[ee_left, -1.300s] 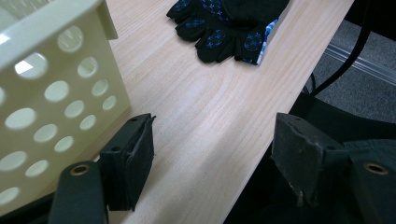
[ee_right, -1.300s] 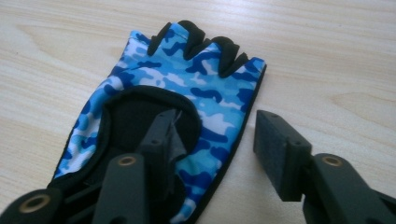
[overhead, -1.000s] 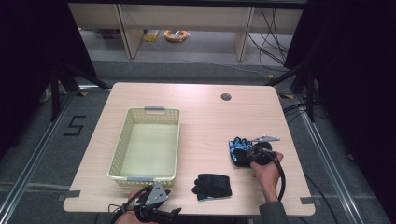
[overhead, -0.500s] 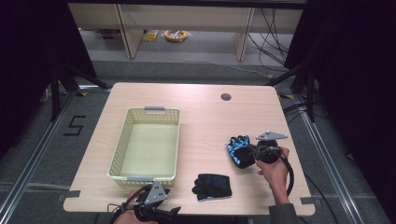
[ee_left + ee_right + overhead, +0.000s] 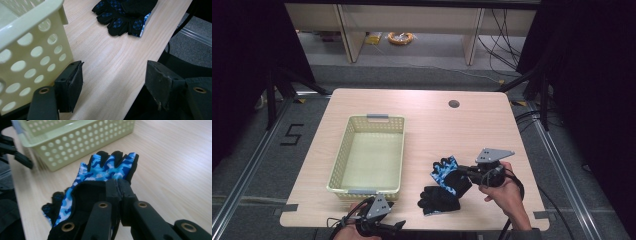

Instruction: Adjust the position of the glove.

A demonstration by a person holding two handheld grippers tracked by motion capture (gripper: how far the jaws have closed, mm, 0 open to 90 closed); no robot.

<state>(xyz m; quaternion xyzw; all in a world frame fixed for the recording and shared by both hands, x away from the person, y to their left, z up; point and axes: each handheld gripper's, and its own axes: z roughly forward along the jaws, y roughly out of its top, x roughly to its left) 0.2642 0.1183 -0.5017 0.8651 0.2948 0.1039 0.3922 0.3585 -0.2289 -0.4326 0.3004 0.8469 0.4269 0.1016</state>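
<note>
A blue camouflage glove point(image 5: 445, 169) hangs from my right gripper point(image 5: 463, 174) near the table's front right, fingers pointing toward the basket. In the right gripper view the jaws are shut on the cuff of this blue glove point(image 5: 107, 167), right gripper point(image 5: 117, 184) pinching the black edge. A black glove point(image 5: 439, 199) with blue dots lies flat just in front of it, partly under the blue one, and shows in the left gripper view as the black glove point(image 5: 122, 15). My left gripper point(image 5: 387, 226) rests at the front edge beside the basket, left gripper point(image 5: 113, 72) open and holding nothing.
A pale yellow perforated basket point(image 5: 341, 165) stands left of centre, with nothing in it; its corner wall point(image 5: 32, 50) is close to my left jaw. A round cable hole point(image 5: 454, 104) marks the far right of the wooden table point(image 5: 427, 130). Dark floor and rails surround the table.
My right gripper has carried the blue glove leftward and nearer, so it now overlaps the black glove. The left gripper has stayed put.
</note>
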